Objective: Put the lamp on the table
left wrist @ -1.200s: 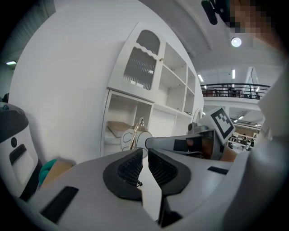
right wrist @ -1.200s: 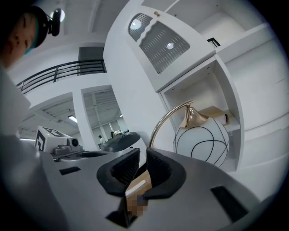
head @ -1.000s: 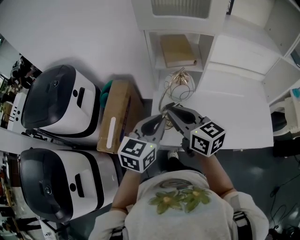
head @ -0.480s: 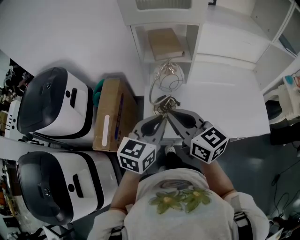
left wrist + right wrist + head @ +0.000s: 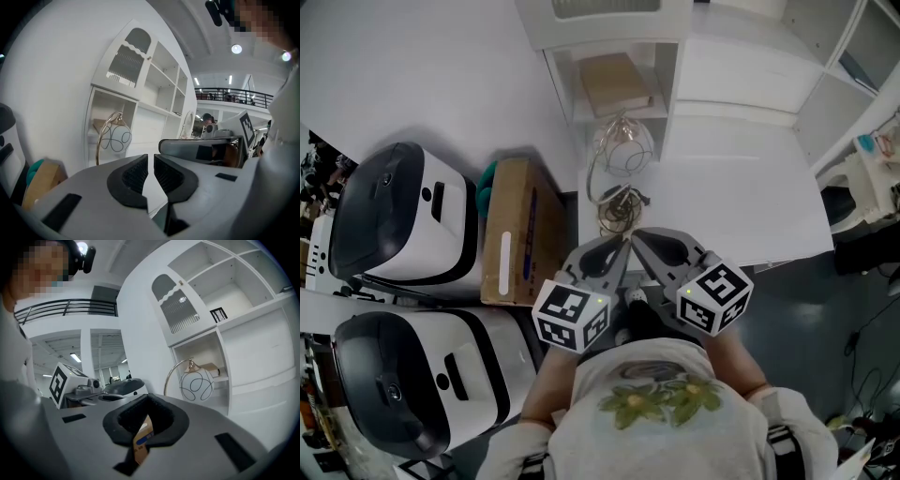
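White table [image 5: 741, 187] bears the globe lamp [image 5: 622, 150] at its 9 o'clock edge. The cubby [image 5: 564, 94] at 12 holds a flat brown box [image 5: 614, 82]. At 6 o'clock, left gripper [image 5: 623, 244] and right gripper [image 5: 637, 236] are pinched closed, empty.

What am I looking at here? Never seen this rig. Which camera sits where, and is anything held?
There is no robot: a person holds a two-jaw gripper in each hand. The head view looks down from the person's head. The other two cameras ride on the left gripper and the right gripper, each looking along its own jaws. The lamp stands on the white table, with a cardboard box beside the table. Both grippers' jaws are together and hold nothing.
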Demonstrator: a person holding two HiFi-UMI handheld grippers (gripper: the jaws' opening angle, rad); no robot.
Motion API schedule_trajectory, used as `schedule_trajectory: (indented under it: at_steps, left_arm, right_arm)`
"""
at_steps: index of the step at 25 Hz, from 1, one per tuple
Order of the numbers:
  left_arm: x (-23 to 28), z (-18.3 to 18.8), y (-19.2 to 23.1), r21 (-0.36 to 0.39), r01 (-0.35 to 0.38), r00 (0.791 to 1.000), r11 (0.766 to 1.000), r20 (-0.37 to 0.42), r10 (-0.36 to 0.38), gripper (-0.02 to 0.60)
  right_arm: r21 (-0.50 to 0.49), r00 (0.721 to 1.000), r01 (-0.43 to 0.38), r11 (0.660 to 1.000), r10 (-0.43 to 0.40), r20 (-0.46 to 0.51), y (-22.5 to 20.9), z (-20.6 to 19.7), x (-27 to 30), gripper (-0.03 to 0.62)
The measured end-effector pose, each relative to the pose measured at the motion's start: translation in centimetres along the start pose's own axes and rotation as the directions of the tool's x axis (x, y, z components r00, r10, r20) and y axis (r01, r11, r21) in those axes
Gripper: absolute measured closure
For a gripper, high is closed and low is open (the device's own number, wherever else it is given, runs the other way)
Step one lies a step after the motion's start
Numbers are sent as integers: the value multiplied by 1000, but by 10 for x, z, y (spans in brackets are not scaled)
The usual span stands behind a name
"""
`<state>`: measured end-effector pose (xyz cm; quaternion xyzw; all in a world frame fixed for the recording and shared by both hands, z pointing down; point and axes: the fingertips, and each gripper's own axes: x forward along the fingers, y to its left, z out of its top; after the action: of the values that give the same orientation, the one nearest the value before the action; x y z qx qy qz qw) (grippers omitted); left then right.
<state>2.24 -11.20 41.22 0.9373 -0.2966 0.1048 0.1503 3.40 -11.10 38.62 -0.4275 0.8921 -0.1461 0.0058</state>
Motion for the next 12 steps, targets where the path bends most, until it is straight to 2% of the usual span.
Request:
schedule_trajectory:
  at_steps: [3, 12]
  left_arm:
    - [1, -5, -3, -6, 9, 1000, 1000, -7, -9, 520]
    - [4, -22, -12, -22, 34, 999, 999, -34, -35, 520]
  right_arm:
    - [40, 1000, 8, 999, -8, -5, -1, -5, -5, 563]
    - [55, 996, 75, 996, -72, -50, -7, -25, -19, 563]
